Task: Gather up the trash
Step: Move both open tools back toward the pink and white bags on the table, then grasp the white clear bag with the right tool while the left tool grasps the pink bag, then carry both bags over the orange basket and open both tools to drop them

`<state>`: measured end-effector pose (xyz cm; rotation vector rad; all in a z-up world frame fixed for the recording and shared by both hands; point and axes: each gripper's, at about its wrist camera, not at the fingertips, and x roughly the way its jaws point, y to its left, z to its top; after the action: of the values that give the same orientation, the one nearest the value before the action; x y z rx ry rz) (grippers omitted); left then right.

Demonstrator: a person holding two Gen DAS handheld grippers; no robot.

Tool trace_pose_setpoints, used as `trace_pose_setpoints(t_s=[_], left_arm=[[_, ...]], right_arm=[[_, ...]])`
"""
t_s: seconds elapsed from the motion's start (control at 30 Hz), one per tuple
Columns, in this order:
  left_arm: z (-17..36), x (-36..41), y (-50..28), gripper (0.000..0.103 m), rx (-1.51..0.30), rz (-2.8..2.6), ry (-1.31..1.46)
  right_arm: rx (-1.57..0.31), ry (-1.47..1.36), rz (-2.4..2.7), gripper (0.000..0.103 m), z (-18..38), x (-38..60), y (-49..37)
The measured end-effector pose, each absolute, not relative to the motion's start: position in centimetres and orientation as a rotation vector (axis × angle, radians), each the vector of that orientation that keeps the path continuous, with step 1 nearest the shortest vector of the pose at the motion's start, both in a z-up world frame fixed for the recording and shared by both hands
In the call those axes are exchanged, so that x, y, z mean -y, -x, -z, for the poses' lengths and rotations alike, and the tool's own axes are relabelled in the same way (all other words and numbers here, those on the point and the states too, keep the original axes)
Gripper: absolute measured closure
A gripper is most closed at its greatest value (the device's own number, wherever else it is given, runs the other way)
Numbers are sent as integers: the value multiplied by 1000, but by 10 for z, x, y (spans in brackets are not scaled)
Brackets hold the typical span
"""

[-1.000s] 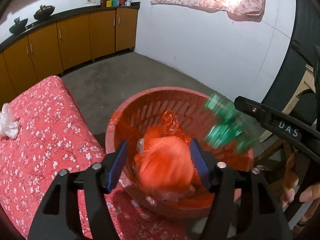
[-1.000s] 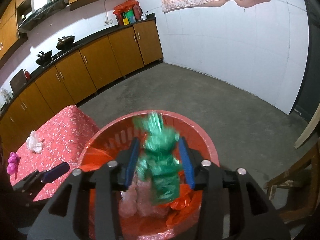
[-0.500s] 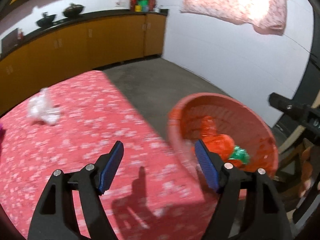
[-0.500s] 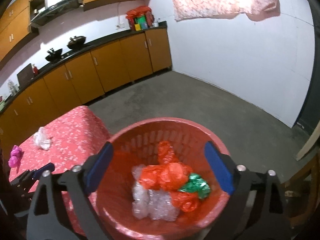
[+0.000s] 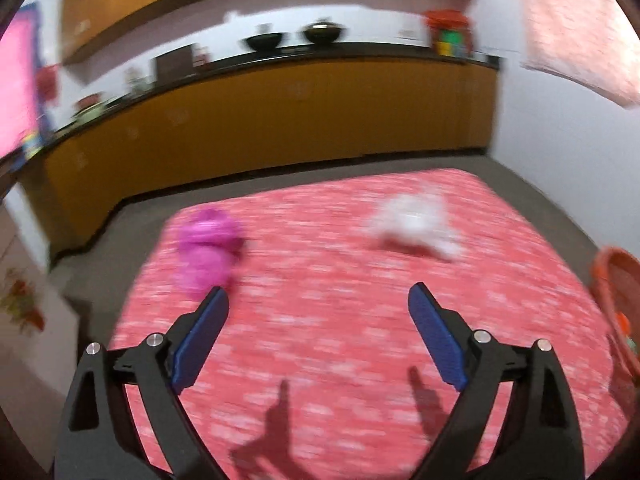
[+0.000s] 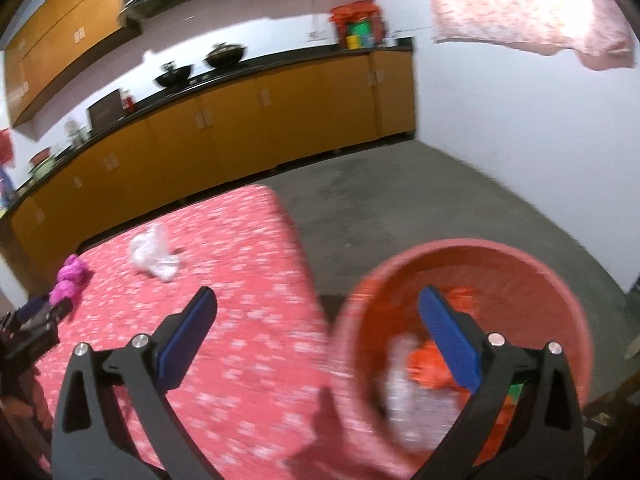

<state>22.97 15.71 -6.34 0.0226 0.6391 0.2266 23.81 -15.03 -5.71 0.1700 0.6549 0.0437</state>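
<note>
Our left tool [image 5: 318, 308] has just been spreading its jaws and now holds them wide apart with nothing between them, over the red flowered worktop [image 5: 340, 344]. Ahead of its left finger lies a crumpled pink bag [image 5: 208, 246], and farther right a white bag [image 5: 416, 226], both blurred. Our right tool [image 6: 316, 312] has also just opened wide and grips nothing; its left finger hangs over the worktop, its right over the red basket [image 6: 560, 280] just beside the worktop's edge. In the basket we see orange bags [image 6: 426, 364], a clear wad [image 6: 404, 400] and a bit of green. Beyond run orange cabinets [image 6: 280, 120] under a dark counter.
</note>
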Motion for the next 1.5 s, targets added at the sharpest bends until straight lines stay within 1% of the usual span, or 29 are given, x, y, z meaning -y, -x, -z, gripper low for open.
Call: trace_pose_setpoints(t_s=[0.1, 0.37, 0.53, 0.7, 0.77, 0.83, 0.87, 0.93, 0.97, 1.0, 1.03, 1.1, 1.17, 1.23, 1.27, 1.37, 1.5], left_arm=[[63, -197, -238, 9, -632, -315, 11], [70, -266, -275, 6, -657, -393, 114], [80, -279, -295, 6, -699, -389, 160], [94, -278, -317, 6, -752, -396, 130], [99, -279, -324, 6, -775, -398, 129], [101, -282, -329, 6, -791, -407, 125], [102, -282, -332, 6, -796, -409, 127], [101, -282, -336, 6, -799, -417, 123], [101, -282, -338, 6, -803, -415, 119], [102, -280, -341, 6, -809, -417, 113], [103, -280, -343, 6, -818, -419, 107], [107, -279, -347, 15, -839, -415, 101], [112, -278, -349, 33, -863, -400, 106], [115, -278, -349, 41, -875, -389, 112], [115, -278, -347, 46, -876, -383, 121], [112, -275, -339, 50, -859, -365, 130], [108, -261, -325, 51, -841, -344, 119]], right_arm=[[-674, -157, -111, 4, 62, 114, -256], [-745, -83, -271, 5, 88, 8, -327], [-770, -54, -326, 5, 98, -40, -368], [-805, 0, -345, 5, 115, -73, -398], [-831, 8, -356, 6, 122, -80, -405], [-851, 20, -373, 15, 127, -84, -408], [-862, 23, -382, 18, 129, -85, -408], [-878, 22, -399, 29, 132, -87, -410], [-879, 21, -401, 31, 132, -88, -411], [-879, 19, -403, 36, 133, -88, -411], [-883, 15, -406, 43, 133, -88, -411], [-895, 11, -416, 49, 135, -86, -412], [-896, 12, -420, 53, 136, -85, -410], [-890, 24, -424, 61, 135, -84, -407], [-890, 29, -427, 62, 135, -84, -405], [-889, 39, -428, 66, 134, -77, -397], [-889, 17, -409, 67, 131, -61, -385]])
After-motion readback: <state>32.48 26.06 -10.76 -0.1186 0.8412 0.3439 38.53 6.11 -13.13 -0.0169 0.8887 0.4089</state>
